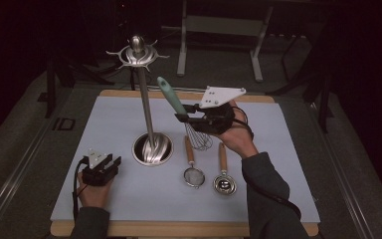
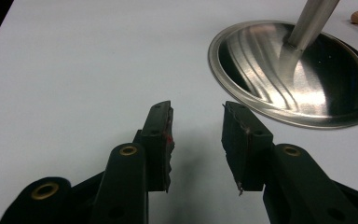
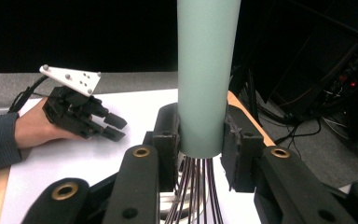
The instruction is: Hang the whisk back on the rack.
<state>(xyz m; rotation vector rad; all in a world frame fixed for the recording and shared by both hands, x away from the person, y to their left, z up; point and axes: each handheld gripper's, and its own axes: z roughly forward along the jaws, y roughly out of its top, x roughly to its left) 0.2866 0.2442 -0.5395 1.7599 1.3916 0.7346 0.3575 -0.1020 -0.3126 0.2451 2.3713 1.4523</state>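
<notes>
A whisk with a pale green handle (image 1: 171,95) (image 3: 207,74) hangs above the white table, wires (image 1: 199,137) pointing down. My right gripper (image 1: 185,112) (image 3: 200,135) is shut on the lower end of that handle. A steel utensil stand (image 1: 145,89) with hooks at its top rises from a round base (image 1: 152,149) (image 2: 303,74) left of the whisk. My left gripper (image 1: 111,162) (image 2: 196,135) rests open on the table near the front left, just short of the base, nothing between its fingers.
A small strainer (image 1: 193,172) and a round metal scoop (image 1: 224,178), both with wooden handles, lie side by side right of the stand's base. The white mat (image 1: 129,199) covers a wooden table. Dark floor and frame legs (image 1: 219,30) lie beyond.
</notes>
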